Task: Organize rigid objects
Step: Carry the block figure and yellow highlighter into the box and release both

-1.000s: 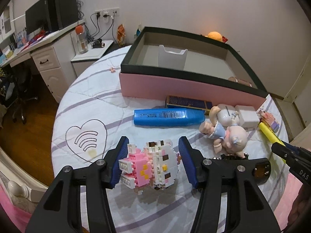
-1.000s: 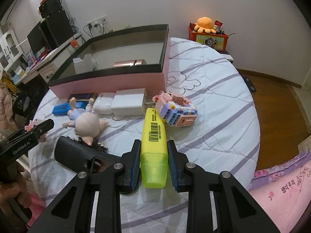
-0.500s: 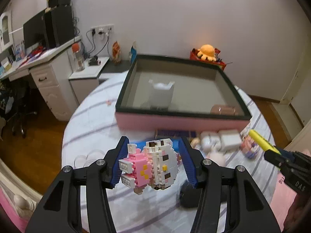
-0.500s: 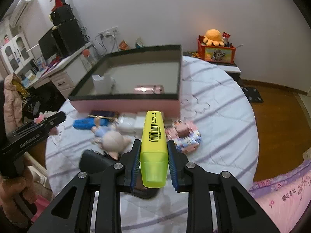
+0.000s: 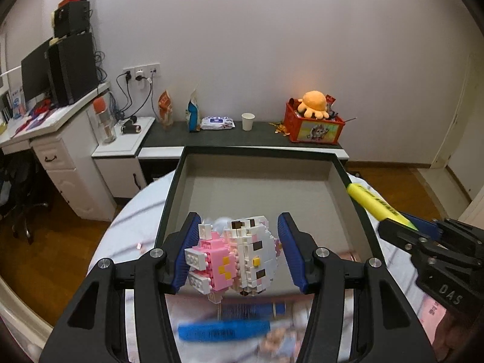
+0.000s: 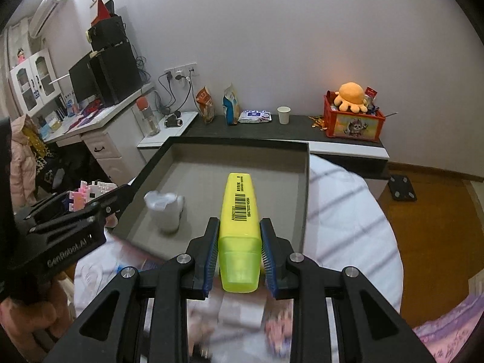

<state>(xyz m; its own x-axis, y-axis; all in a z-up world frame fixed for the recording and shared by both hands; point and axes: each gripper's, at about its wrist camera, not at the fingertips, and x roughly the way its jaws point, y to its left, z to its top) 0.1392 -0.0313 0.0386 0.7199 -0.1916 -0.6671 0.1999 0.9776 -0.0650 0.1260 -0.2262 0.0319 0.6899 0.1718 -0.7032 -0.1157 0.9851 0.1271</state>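
My left gripper (image 5: pixel 239 254) is shut on a pink and white brick-built cat figure (image 5: pixel 233 257) and holds it in the air over the near edge of the pink box with the dark rim (image 5: pixel 172 199). My right gripper (image 6: pixel 239 254) is shut on a yellow highlighter (image 6: pixel 239 211) and holds it above the same box (image 6: pixel 305 187), pointing at its grey floor. The highlighter also shows at the right of the left wrist view (image 5: pixel 375 202). The left gripper with the figure shows at the left of the right wrist view (image 6: pixel 90 193).
A white cup-like object (image 6: pixel 166 208) stands inside the box. A blue bar-shaped object (image 5: pixel 224 329), a doll and other small items lie blurred on the striped round table (image 6: pixel 348 211) below the grippers. A dark shelf with a red toy crate (image 5: pixel 314 127) stands behind.
Both grippers have lifted their objects off the table and moved forward and up over the box. The table objects now lie below and look blurred.
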